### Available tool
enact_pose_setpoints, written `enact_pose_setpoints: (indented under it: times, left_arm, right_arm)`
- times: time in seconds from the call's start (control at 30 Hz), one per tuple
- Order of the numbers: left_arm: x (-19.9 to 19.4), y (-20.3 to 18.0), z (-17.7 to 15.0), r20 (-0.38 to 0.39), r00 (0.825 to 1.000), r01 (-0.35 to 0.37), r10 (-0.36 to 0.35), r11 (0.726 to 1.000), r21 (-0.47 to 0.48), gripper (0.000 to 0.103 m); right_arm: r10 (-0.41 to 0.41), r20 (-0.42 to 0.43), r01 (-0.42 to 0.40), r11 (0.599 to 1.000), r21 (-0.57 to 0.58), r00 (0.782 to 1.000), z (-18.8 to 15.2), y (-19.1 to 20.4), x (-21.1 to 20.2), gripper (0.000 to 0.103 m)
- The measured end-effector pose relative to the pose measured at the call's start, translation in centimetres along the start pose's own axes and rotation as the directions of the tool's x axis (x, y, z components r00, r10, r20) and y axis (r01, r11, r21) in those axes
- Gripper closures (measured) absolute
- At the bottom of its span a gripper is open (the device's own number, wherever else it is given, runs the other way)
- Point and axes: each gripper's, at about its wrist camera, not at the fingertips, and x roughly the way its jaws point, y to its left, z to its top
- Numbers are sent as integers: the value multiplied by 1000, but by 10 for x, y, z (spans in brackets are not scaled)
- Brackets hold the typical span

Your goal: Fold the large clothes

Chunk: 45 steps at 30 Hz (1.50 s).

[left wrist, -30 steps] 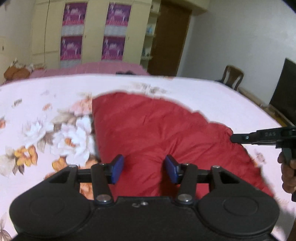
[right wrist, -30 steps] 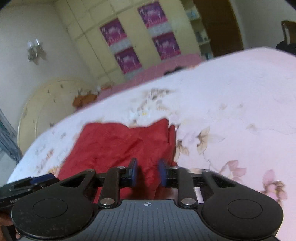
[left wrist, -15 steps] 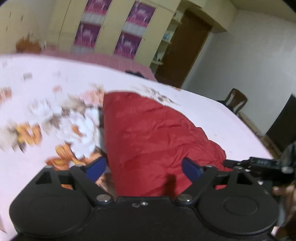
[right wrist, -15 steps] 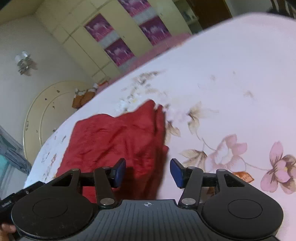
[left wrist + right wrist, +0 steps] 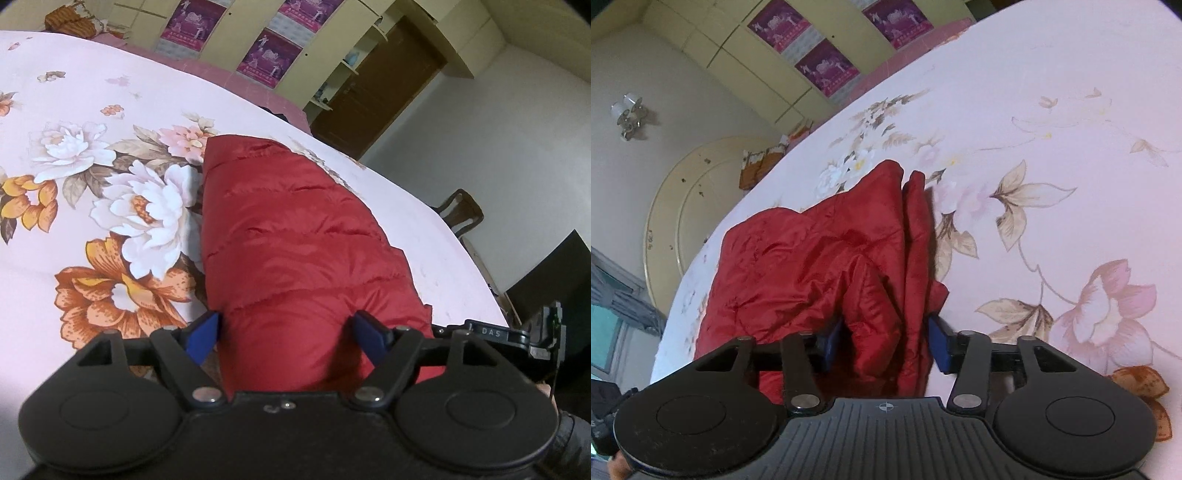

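Observation:
A red quilted puffer jacket [image 5: 295, 243] lies folded on a bed with a pink floral sheet [image 5: 92, 122]. My left gripper [image 5: 286, 338] sits low at the jacket's near end. Its blue pads [image 5: 201, 336] stand wide on either side of the padded fabric, and the jaws are closing. My right gripper [image 5: 884, 345] is at the jacket's [image 5: 812, 258] other near corner. It straddles a thick fold with its jaws closing, and its blue pads [image 5: 940, 347] are at the fold's sides. The right gripper's black body [image 5: 495, 334] shows at the right edge of the left wrist view.
Yellow wardrobes with purple posters [image 5: 269, 55] line the far wall beside a brown door [image 5: 380, 96]. A wooden chair [image 5: 461, 214] and a dark screen [image 5: 550, 280] stand off the bed's right side. A rounded headboard [image 5: 694, 206] is at the left of the right wrist view.
Both grippers have rolled and sunk towards the jacket's near edge. The left jaws have spread wider. The right jaws widened half a second ago and have since narrowed around a fold.

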Motion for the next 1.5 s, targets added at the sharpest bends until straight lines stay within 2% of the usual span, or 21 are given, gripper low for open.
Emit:
enact_pose_setpoints:
  times: [0.07, 0.1, 0.23, 0.27, 0.3, 0.33, 0.37, 0.47, 0.53, 0.57, 0.63, 0.67, 0.7, 0.73, 0.77, 0.83, 0.9, 0.97, 1.17, 1.3, 1.5]
  left_arm:
    - [1, 0, 0, -10, 1000, -3, 3, 1000, 3, 27]
    - [1, -1, 1, -10, 1000, -2, 2, 1000, 4, 32]
    - [-6, -3, 0, 1, 1000, 0, 0, 1000, 27, 38]
    - [-7, -2, 0, 1, 1000, -5, 5, 1000, 23, 38]
    - [-10, -2, 0, 4, 1000, -9, 8, 1000, 21, 38]
    - [-12, -2, -1, 8, 1000, -11, 10, 1000, 21, 39]
    - [-13, -2, -2, 11, 1000, -13, 13, 1000, 14, 39]
    - [-12, 0, -3, 10, 999, -37, 37, 999, -15, 26]
    - [-8, 5, -2, -6, 1000, -29, 29, 998, -50, 19]
    - [-4, 8, -2, -22, 999, -25, 24, 997, -72, 18]
    - [4, 16, -3, -49, 999, -17, 11, 993, -118, 17]
    - [8, 22, -4, -53, 998, 10, -18, 988, -152, 24]
    - [9, 24, -5, -45, 997, 52, -61, 983, -174, 44]
    - [7, 17, -3, -40, 998, 34, -41, 985, -167, 47]
    - [0, 0, -1, -21, 1000, 6, -8, 996, -89, 48]
    - [-6, -28, -2, 1, 999, -49, 49, 996, 79, 46]
    - [5, -28, -2, -50, 993, -101, 106, 990, 95, 46]
    - [10, -26, -1, -49, 992, -114, 119, 989, 97, 46]
    - [-8, -37, 3, -9, 993, -113, 116, 978, 173, 52]
    - [-33, -31, 14, 37, 992, -127, 122, 969, 214, 52]
    - [-69, 14, 41, 79, 982, -185, 170, 948, 260, 52]
  right_arm:
    - [37, -10, -36, 998, 50, 999, 1, -9, 3, 68]
    - [54, -12, -53, 996, 70, 998, 1, -12, 3, 72]
    - [105, 11, -106, 986, 131, 994, 0, -23, -9, 75]
    - [84, 24, -86, 989, 116, 996, -1, -22, -16, 71]
    - [45, 40, -49, 994, 100, 998, -2, -19, -23, 43]
    - [23, 67, -28, 996, 87, 998, -4, -16, -30, 32]
    - [50, 62, -56, 994, 89, 997, -5, -15, -31, 31]
    - [77, 26, -79, 988, 133, 997, -4, -16, -17, 31]
    - [105, 11, -106, 982, 157, 994, -2, -15, -9, 40]
    - [131, -6, -128, 975, 181, 991, -2, -17, -4, 57]
    - [154, 0, -150, 963, 225, 988, -4, -23, 2, 62]
    - [154, 3, -151, 964, 221, 988, -4, -24, 3, 69]
    - [144, 3, -141, 970, 199, 990, -5, -22, 1, 77]
    - [125, 13, -125, 979, 162, 992, -5, -14, -6, 83]
    - [125, 45, -130, 986, 109, 991, -4, -2, -18, 88]
    - [130, 92, -133, 991, 26, 987, -6, 14, -37, 88]
    - [66, 50, -67, 998, 12, 997, -9, 12, -28, 88]
    - [17, 2, -17, 1000, -5, 1000, -12, 9, -13, 87]
    - [8, 58, -4, 998, -64, 998, -15, 39, -35, 87]
    - [10, 85, 1, 992, -127, 996, -28, 86, -39, 88]
    - [23, 98, -2, 978, -209, 995, -37, 173, -1, 88]
